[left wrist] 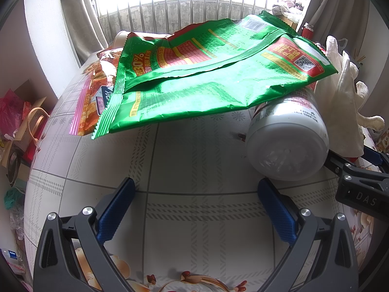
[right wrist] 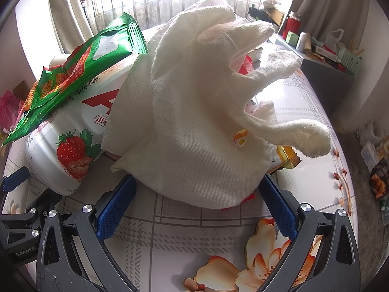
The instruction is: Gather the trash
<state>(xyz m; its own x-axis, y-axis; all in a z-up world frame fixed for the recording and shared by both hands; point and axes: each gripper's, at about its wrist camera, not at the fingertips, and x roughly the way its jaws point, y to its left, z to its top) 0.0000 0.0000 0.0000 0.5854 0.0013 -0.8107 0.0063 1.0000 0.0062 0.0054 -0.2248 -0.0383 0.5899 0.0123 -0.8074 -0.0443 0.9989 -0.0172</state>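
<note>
A big green snack bag lies on the table, propped over a white strawberry bottle that rests on its side. An orange snack bag and a paper cup sit behind the green bag. My left gripper is open and empty, low over the tablecloth, short of the bag and left of the bottle. In the right wrist view a white cloth glove is draped over the bottle and over yellow and red wrappers. My right gripper is open, its fingertips flanking the glove's lower edge.
The plaid and floral tablecloth has bare room near both grippers. A cluttered side cabinet and red flask stand at the back right. Bags and boxes crowd the floor to the left. Curtains and a railed window lie beyond.
</note>
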